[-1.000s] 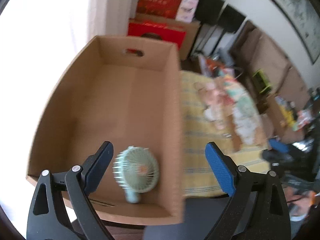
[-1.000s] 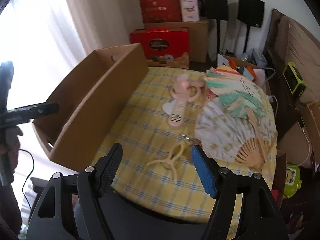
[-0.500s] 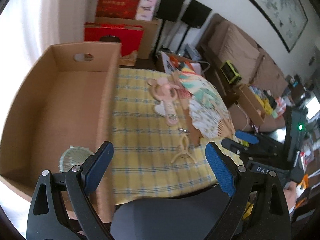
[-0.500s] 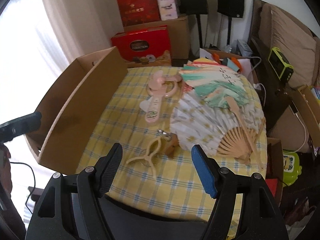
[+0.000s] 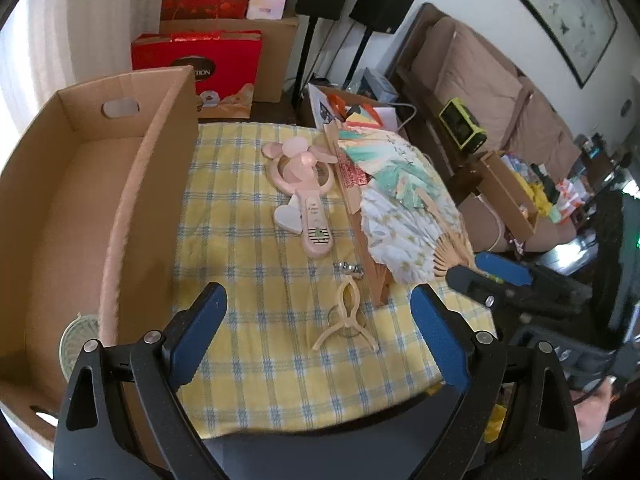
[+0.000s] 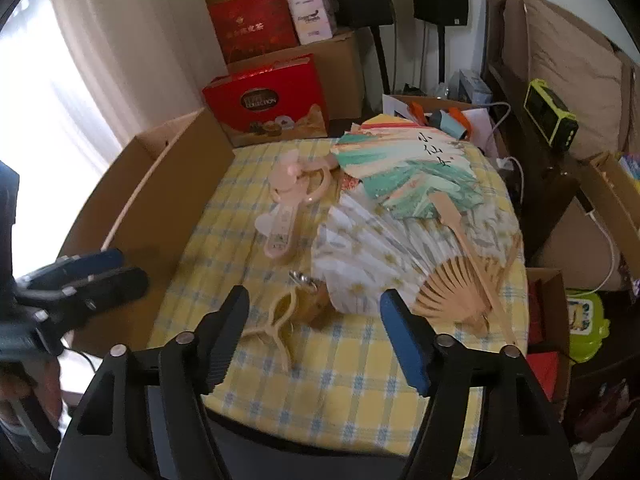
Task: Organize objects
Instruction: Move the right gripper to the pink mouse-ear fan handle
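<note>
A: Cream folding clip (image 5: 344, 318), splayed legs, flat on the checked cloth (image 5: 248, 248). Lying just ahead of both claws, near the table's front edge. Long axis running roughly away from the cameras, loop end far, legs near.

B: Which claw closer?

A: Hard to rank. In the left wrist view, centred between the left gripper (image 5: 318, 330) pads, slightly beyond them. In the right wrist view, off toward the left pad of the right gripper (image 6: 316, 330), partly hidden behind it.

B: Claw states?

A: Left spread wide, nothing between the pads. Right narrower, jaws just been closing, yet gripping nothing; no pad touching the clip.

B: Other task things?

A: Pink handheld fan (image 5: 306, 184) farther back on the cloth, handle pointing toward the cameras. Paper folding fans (image 6: 404, 220) overlapping on the right half. Small keyring (image 5: 348, 268) between clip and pink fan. Green fan (image 5: 78, 342) already inside the cardboard box (image 5: 136, 184), near corner, mostly hidden.

B: Surroundings?

A: Round table, yellow-and-blue cloth, box along its left side. Beyond: red gift boxes (image 6: 268, 100), speakers on stands, sofa, bright curtained window on the left.
</note>
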Demonstrator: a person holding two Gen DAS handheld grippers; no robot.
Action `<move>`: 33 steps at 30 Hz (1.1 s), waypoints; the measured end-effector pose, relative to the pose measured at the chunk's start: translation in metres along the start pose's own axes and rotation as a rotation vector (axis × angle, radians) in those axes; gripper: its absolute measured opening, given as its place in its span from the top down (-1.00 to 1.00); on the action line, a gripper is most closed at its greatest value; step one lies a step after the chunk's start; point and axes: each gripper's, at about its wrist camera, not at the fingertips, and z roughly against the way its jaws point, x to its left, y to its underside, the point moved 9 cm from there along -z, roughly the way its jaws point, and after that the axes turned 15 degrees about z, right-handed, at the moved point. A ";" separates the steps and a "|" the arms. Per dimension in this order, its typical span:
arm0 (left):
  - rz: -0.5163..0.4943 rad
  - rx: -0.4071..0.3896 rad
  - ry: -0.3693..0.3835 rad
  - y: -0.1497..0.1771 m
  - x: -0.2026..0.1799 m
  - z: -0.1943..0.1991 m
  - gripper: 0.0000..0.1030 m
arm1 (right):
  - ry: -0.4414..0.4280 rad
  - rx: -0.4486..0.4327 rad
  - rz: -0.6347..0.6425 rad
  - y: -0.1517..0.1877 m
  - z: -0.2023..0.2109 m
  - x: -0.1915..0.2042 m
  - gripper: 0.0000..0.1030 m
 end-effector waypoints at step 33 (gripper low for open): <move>0.109 0.076 -0.038 -0.009 0.031 -0.124 -0.58 | -0.116 0.239 0.046 -0.058 -0.165 0.008 0.24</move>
